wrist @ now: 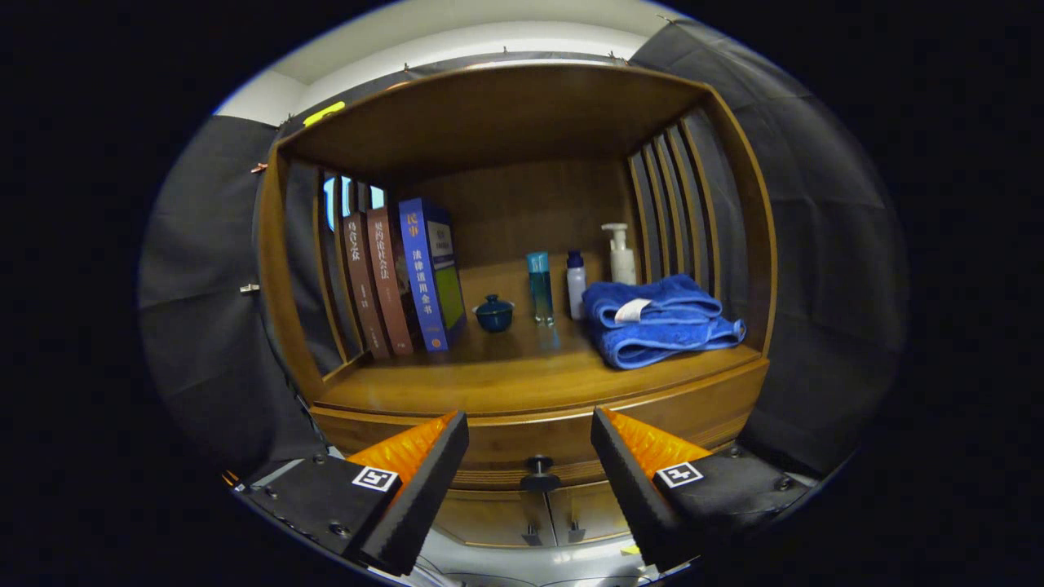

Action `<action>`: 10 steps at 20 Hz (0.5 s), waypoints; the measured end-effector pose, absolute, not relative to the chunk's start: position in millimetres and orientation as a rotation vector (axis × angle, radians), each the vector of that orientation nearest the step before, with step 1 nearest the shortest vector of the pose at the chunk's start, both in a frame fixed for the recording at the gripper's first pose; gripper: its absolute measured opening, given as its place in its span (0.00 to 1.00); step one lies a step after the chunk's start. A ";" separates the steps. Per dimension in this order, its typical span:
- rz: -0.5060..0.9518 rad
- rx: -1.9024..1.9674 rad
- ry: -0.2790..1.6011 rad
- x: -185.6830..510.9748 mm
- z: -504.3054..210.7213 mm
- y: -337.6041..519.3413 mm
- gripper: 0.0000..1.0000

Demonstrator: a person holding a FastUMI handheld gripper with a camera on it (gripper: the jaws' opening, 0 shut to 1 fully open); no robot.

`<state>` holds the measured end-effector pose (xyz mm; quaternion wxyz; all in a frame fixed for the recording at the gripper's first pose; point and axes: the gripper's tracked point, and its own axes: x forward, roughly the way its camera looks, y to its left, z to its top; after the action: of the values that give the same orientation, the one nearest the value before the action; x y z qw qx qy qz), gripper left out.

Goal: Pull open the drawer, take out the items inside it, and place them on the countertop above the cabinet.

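A wooden cabinet faces me with its drawer (563, 444) pushed in; the drawer's dark round knob (539, 468) sits just ahead of my fingers, in line with the gap between them. My gripper (530, 432) is open and holds nothing, a short way back from the drawer front. Above the drawer runs the wooden countertop (489, 379), inside an open alcove. What lies inside the drawer is hidden.
On the countertop stand three upright books (400, 277) at the left, a small blue lidded cup (494, 313), a teal bottle (539, 287), a small white bottle (576, 283), a pump bottle (621, 253) and a folded blue towel (661, 319). Two lower cabinet doors (530, 514) sit beneath the drawer.
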<state>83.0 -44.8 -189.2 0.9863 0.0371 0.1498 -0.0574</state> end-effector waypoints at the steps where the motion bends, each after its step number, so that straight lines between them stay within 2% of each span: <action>1: -0.118 0.062 0.315 88.5 -198.3 -45.8 0.99; 10: -0.155 0.067 0.476 104.0 -273.0 -59.7 0.99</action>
<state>104.0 -59.7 -273.0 0.9683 0.0334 0.2353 -0.0765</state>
